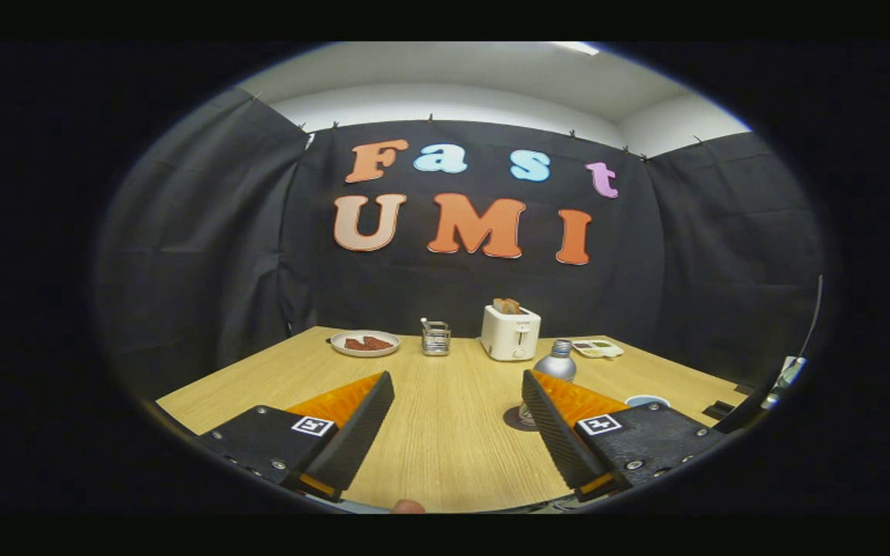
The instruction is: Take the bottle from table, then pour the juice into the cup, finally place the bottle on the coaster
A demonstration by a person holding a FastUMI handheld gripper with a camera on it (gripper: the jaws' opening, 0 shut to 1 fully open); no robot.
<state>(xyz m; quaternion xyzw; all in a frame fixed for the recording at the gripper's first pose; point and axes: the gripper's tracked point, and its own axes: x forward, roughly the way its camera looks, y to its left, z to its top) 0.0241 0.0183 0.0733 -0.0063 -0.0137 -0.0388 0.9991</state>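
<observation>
Here the gripper (456, 428) is hovering low over the wooden table (445, 455) with its two fingers (360, 432) spread wide apart, gripping nothing; a broad strip of bare tabletop is lying between them and running straight ahead. Just beyond the tip of the right finger, the bottle (555, 366) is standing upright, its long axis vertical and its narrow capped neck pointing up; the right finger is covering its lower part, so its base is partly hidden. It is resting on a dark round coaster (517, 419), whose edge is peeking out beside the finger's inner face. To the right of the bottle, past the right finger's body, the rim of a pale blue cup (647, 400) is showing, near the bottle but apart from it. Farther back, a white toaster (510, 333) with bread sticking out of its top is sitting near the table's far edge, a small tray (598, 348) is lying to its right, and a little wire holder (436, 338) and a plate (365, 343) carrying reddish food are lining up to its left. The table's left edge is slanting away beyond the left finger, and its right edge is running off behind the cup toward the dark cloth wall. At the near edge, a fingertip of the person (408, 507) is just showing.
</observation>
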